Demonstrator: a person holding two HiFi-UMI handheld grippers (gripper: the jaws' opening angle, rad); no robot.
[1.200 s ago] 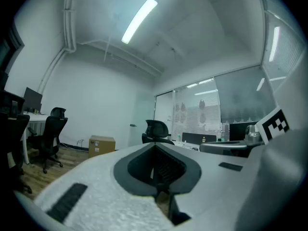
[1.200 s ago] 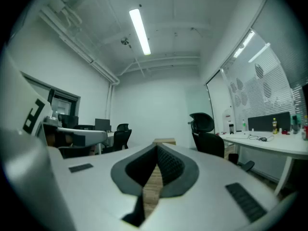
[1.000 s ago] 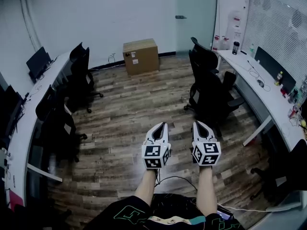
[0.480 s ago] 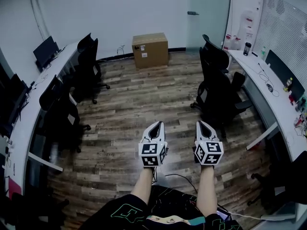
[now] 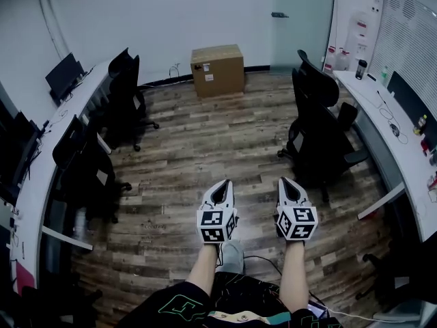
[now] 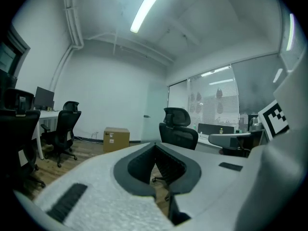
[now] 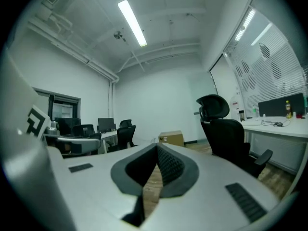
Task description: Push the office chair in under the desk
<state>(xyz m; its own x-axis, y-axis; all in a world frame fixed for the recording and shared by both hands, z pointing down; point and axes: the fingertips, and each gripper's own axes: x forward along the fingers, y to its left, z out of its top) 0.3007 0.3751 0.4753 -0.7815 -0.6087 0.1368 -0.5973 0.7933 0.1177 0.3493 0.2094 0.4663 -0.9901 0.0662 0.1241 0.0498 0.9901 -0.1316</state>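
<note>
Left gripper [image 5: 225,182] and right gripper [image 5: 283,180]: fingers closed, nothing between them. Both are held side by side, roughly level, likely so the closed tips can push rather than grasp. The office chair [image 5: 319,134] stands ahead to the right, out from the right desk [image 5: 379,118]. Bare floor [image 5: 205,149] lies between; a cardboard box [image 5: 217,69] sits well apart.

Office room — long white desks [image 5: 382,125] with monitors [image 5: 63,75], black swivel chairs [image 5: 319,132], window blinds [image 5: 410,26]
</note>
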